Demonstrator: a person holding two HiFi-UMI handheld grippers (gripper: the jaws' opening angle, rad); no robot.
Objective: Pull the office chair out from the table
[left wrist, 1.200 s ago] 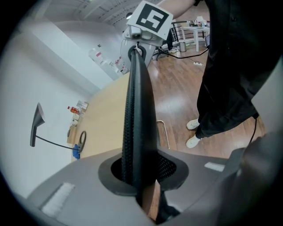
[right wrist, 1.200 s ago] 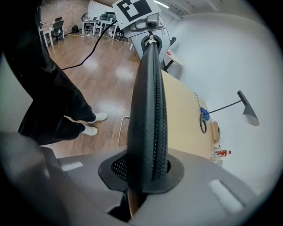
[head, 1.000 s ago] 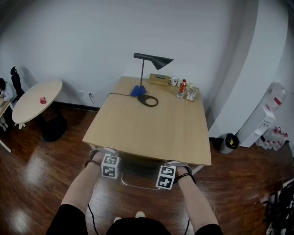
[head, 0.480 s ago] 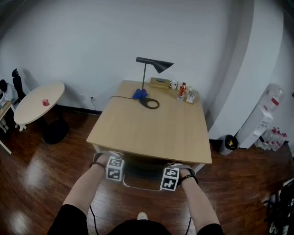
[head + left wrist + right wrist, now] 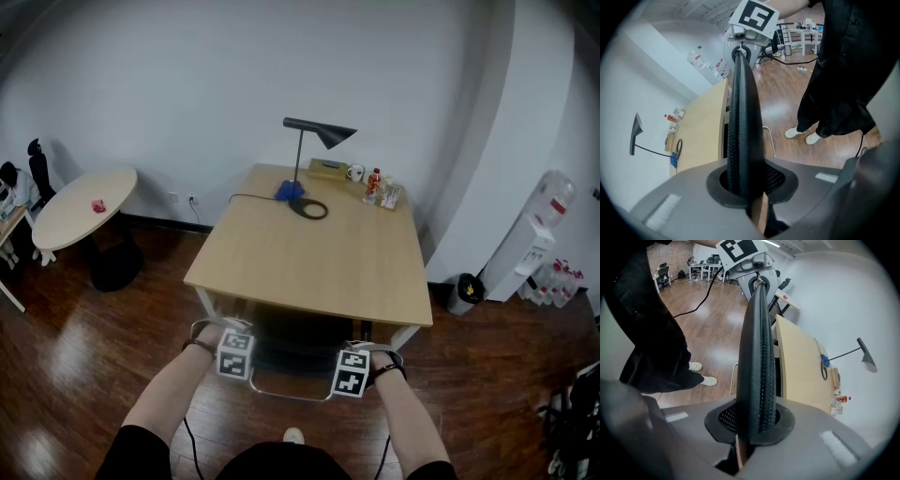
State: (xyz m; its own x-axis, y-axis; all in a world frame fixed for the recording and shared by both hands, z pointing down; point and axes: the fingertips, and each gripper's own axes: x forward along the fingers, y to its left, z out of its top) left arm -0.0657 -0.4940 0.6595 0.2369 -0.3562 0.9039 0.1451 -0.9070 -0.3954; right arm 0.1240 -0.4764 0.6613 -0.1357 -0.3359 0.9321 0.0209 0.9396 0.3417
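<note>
Office chair back in right claw, left claw just tightening

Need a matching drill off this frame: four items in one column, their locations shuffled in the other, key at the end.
Column 1
1. desk lamp
2. round table
3. water dispenser
4. office chair

Column 2
A. right side of the head view, against the white wall
B. at the near edge of the wooden desk, partly tucked under it
C. left side of the head view, with a red item on top
D. far end of the wooden desk

Pairs: 1-D, 2-C, 3-A, 4-B
</note>
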